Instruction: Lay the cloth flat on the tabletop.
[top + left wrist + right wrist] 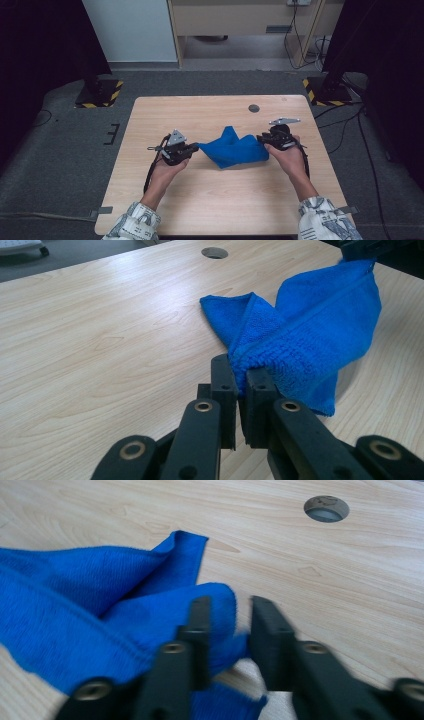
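Note:
A blue cloth lies bunched in the middle of the wooden table, pulled up at both ends. My left gripper holds its left corner. In the left gripper view the jaws stand shut on a folded edge of the cloth, which hangs slightly off the wood. My right gripper is at the cloth's right end. In the right gripper view its jaws stand apart, with a fold of the cloth lying against the left jaw and a gap beside the right one.
A round cable hole sits in the table beyond the cloth. Two stands with yellow-and-black striped bases flank the table's far corners. Cables trail over the grey floor at the right.

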{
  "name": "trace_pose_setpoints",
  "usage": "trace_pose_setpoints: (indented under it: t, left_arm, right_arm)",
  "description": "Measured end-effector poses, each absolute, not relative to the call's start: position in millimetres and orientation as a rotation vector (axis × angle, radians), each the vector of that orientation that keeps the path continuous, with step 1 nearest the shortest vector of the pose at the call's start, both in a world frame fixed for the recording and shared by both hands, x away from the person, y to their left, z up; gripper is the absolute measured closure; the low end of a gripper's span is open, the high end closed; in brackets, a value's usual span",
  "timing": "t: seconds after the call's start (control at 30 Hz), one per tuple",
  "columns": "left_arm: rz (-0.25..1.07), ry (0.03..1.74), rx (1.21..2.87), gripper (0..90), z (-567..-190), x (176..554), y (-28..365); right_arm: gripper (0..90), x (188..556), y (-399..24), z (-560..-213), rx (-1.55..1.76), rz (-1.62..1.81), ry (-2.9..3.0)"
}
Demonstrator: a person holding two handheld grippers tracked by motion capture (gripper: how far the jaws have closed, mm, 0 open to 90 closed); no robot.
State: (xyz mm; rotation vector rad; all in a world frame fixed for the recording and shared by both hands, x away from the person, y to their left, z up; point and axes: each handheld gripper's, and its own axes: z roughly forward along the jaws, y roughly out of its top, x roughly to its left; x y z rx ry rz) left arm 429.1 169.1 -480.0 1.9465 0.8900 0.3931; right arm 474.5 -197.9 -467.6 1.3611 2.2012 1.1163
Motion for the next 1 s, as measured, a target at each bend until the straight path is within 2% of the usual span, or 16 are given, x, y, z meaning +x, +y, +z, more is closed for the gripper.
trace_pose_setpoints:
  t: [0.1,0.3,0.47,0.6,0.8,1.0]
  left_arm:
    - [0.386,0.892,1.951,85.5,-481.6,429.4,168.5]
    - [0.386,0.894,1.954,85.5,-482.4,429.5,168.0]
    - [0.386,0.889,1.963,85.4,-483.4,428.9,165.3]
    - [0.378,0.888,1.967,85.4,-485.1,429.8,165.0]
    - [0.384,0.893,1.968,85.4,-485.5,429.9,165.0]
    - [0.383,0.893,1.972,85.4,-486.5,430.4,164.9]
  right_arm:
    - [44.5,473.3,-199.8,-468.6,1.359,1.113,2.182]
    - [31.8,470.9,-202.3,-464.6,1.339,1.147,2.157]
    - [33.0,474.7,-201.3,-467.1,1.340,1.129,2.154]
    - [39.3,468.2,-204.2,-467.7,1.326,1.147,2.163]
    - [37.8,452.8,-214.9,-471.0,1.300,1.187,2.178]
    - [46.7,443.3,-222.6,-478.6,1.278,1.201,2.198]
